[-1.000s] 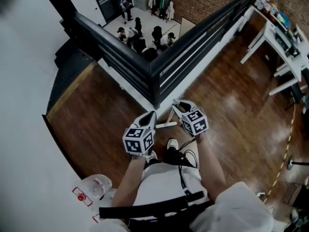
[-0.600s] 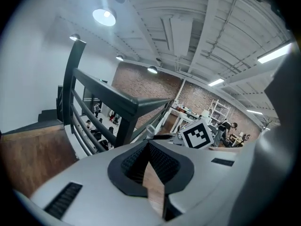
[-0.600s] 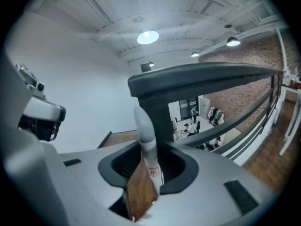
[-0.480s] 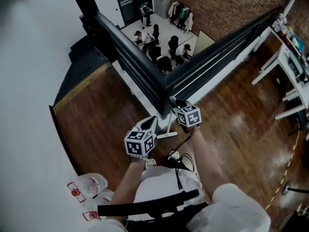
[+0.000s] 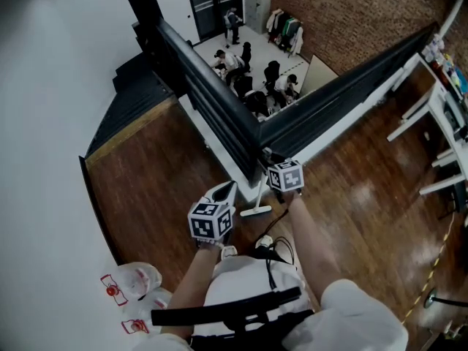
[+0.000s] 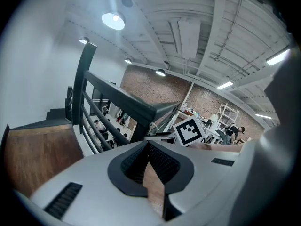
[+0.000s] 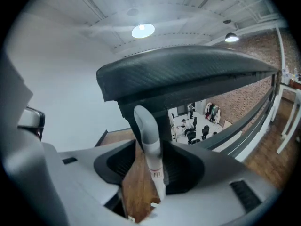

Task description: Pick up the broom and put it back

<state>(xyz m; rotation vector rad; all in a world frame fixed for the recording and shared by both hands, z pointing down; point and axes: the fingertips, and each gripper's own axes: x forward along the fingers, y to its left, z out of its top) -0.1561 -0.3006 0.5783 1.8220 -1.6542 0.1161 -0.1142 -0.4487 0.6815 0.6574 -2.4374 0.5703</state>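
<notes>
The broom stands upright on the wooden floor at the corner of the black railing (image 5: 252, 134), its white head (image 5: 256, 211) on the boards. In the right gripper view its grey-and-white handle (image 7: 149, 145) rises between the jaws, under the rail (image 7: 188, 74). My right gripper (image 5: 271, 160) is at that corner; its jaws are opening, with a gap showing on the handle's left side. My left gripper (image 5: 224, 191) hovers lower and to the left, away from the broom. Its jaws meet at the tips with nothing between them (image 6: 148, 147).
Beyond the railing the floor drops to a lower level with several people (image 5: 252, 72). White tables (image 5: 439, 108) stand at the right. A yellow cable (image 5: 437, 248) lies on the floor. Plastic bags (image 5: 139, 280) lie by the white wall at lower left.
My right gripper has carried the broom handle forward to the railing corner, and the broom now stands steeper. My left gripper has shifted slightly forward.
</notes>
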